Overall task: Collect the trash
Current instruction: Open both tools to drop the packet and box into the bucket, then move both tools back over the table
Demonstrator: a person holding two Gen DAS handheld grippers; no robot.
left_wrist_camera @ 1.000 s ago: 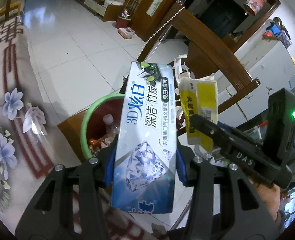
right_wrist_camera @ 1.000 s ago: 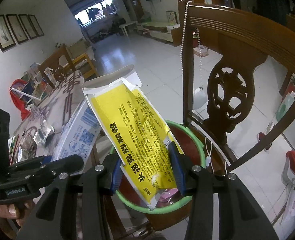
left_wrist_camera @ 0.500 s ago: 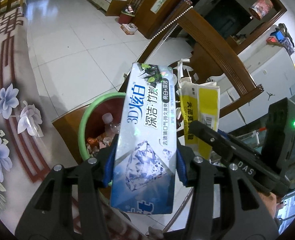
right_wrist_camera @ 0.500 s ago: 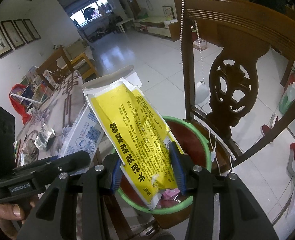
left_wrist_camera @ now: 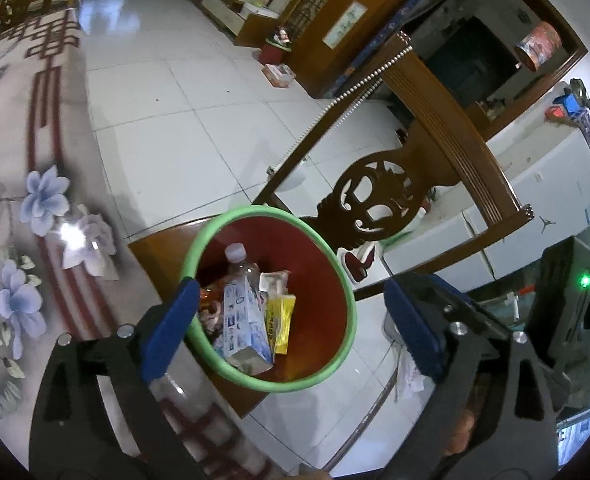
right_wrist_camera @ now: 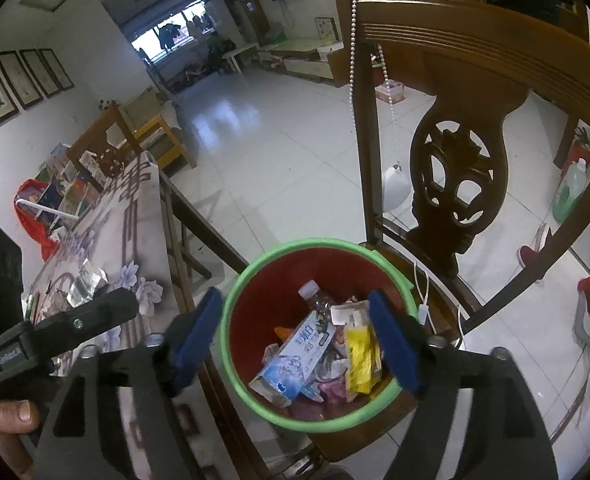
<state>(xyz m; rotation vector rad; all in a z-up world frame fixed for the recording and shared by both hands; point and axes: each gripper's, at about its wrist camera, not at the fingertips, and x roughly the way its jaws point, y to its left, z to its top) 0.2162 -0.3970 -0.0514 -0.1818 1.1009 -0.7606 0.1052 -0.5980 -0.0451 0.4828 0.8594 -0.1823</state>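
Observation:
A red bin with a green rim (left_wrist_camera: 337,264) (right_wrist_camera: 255,272) stands on a wooden chair seat. Inside it lie the white-blue toothpaste box (left_wrist_camera: 243,328) (right_wrist_camera: 295,356), the yellow packet (left_wrist_camera: 281,314) (right_wrist_camera: 361,354), a plastic bottle (left_wrist_camera: 241,262) (right_wrist_camera: 315,298) and other wrappers. My left gripper (left_wrist_camera: 291,328) is open and empty above the bin. My right gripper (right_wrist_camera: 301,340) is open and empty above the bin too; it also shows at the right of the left wrist view.
The carved wooden chair back (left_wrist_camera: 379,200) (right_wrist_camera: 459,176) rises just behind the bin, with a bead chain (right_wrist_camera: 375,80) hanging on it. A table with a flowered cloth (left_wrist_camera: 27,220) (right_wrist_camera: 127,248) lies to the left. White tiled floor (left_wrist_camera: 175,100) lies beyond.
Both grippers have opened. The toothpaste box and the yellow packet have dropped from them into the bin.

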